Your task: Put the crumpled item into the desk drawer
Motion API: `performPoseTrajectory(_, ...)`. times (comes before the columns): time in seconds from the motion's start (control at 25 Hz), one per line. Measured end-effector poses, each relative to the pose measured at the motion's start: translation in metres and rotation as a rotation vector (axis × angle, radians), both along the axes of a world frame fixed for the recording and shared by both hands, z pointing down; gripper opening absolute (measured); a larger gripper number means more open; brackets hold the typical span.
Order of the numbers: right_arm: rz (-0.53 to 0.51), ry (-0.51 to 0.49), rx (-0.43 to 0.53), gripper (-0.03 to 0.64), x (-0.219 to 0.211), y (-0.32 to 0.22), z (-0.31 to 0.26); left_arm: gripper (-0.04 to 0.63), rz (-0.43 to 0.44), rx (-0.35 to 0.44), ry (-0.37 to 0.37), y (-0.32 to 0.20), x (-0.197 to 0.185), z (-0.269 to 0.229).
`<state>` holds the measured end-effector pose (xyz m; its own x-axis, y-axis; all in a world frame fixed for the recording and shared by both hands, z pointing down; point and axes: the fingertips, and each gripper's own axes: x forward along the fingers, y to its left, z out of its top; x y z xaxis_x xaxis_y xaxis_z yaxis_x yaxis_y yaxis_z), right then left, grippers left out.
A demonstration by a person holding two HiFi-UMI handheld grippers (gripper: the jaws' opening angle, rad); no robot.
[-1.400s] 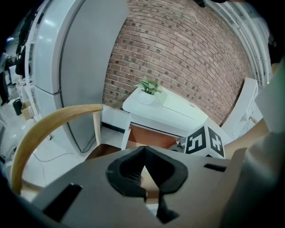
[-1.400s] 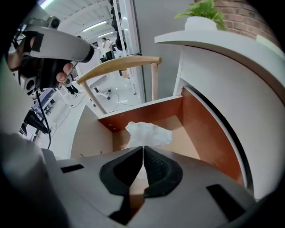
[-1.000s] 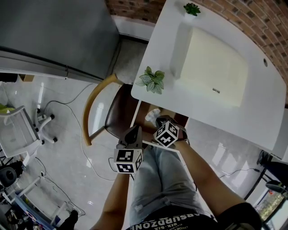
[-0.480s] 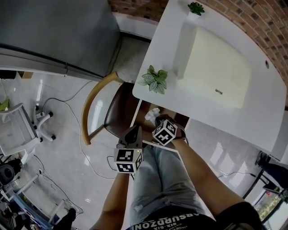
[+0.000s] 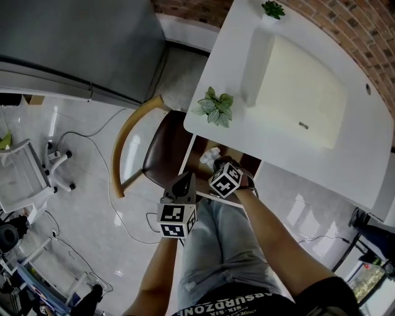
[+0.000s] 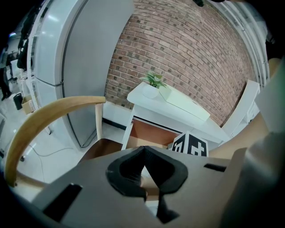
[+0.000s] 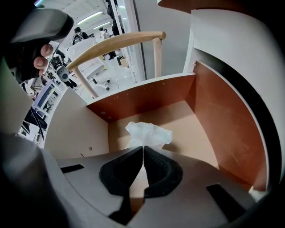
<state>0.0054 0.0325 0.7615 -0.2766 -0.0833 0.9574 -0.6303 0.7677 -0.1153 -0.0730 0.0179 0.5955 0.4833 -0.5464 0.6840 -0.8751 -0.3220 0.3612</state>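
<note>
The crumpled white paper (image 7: 149,135) hangs just above the brown floor of the open desk drawer (image 7: 147,98), and my right gripper (image 7: 143,148) is shut on its near edge. In the head view the paper (image 5: 212,155) shows just beyond the right gripper (image 5: 217,165), inside the drawer (image 5: 242,163) under the white desk (image 5: 345,166). My left gripper (image 5: 185,182) hovers beside the drawer's front, over the person's lap. Its jaws meet at the tips with nothing between them, as the left gripper view (image 6: 143,149) shows.
A wooden chair (image 5: 126,145) with a dark seat stands left of the drawer. On the desk lie a cream pad (image 5: 302,92) and two small potted plants (image 5: 215,108), (image 5: 273,8). A grey cabinet (image 5: 74,43) fills the far left. Cables cross the floor.
My right gripper has sunk a little deeper into the drawer with the paper. The left gripper has stayed where it was.
</note>
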Motion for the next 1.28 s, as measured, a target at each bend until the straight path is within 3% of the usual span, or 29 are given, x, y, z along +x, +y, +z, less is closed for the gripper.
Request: performPoseTrajectory(1.28,-0.064,0.068,-0.058,0.009,0.002,0.005,0.035,0.003,-0.015,-0.029,0.000,-0.005,-0.016,0.019)
